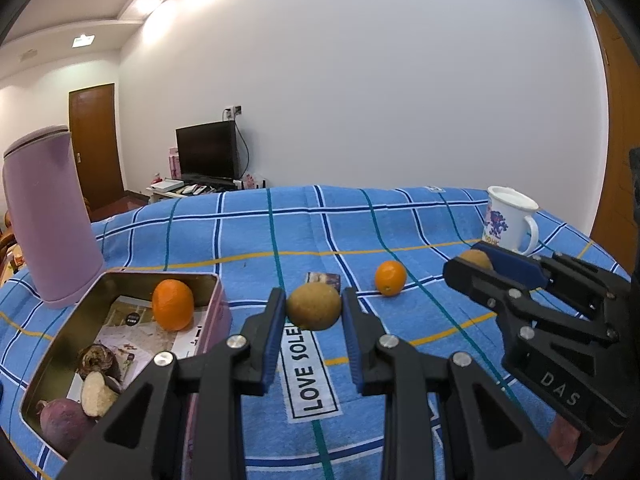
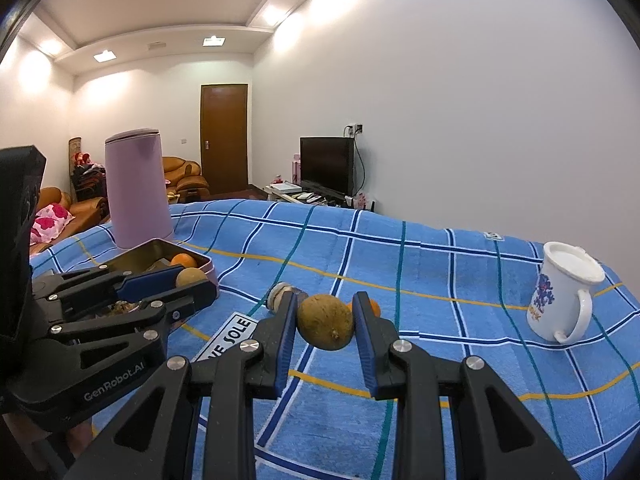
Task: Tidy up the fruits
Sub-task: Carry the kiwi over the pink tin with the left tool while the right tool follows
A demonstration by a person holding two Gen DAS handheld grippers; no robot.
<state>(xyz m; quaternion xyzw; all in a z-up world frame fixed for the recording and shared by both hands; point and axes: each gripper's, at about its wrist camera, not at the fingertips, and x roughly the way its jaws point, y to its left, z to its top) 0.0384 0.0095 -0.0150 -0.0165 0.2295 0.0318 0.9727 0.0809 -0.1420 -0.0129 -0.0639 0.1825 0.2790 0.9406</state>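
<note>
With both tools clamped tight, each one carries a fruit above the blue checked cloth [image 1: 400, 220]. Left tool [image 1: 314, 312] pinches a brown-green kiwi [image 1: 314, 306] between its blue pads, held clear of the cloth, right beside the tin's near corner. Right tool [image 2: 325, 326] grips a second kiwi [image 2: 326, 326] the same way, and from the left camera it shows off to the right, near the mug. Now the containers: the open metal tin [image 1: 212, 312] sits left of the left tool, holding an orange [image 1: 173, 304], a purple-skinned sweet potato [image 1: 66, 424], a broken pale-fleshed piece [image 1: 98, 394] and a dark shrivelled lump [image 1: 96, 360], all on printed paper. Behind the tin stands a lilac kettle [image 1: 52, 220]. A white mug [image 2: 562, 296] stands upright far right. One small orange [image 1: 390, 278] lies loose on the cloth between the two tools, past their tips.
</note>
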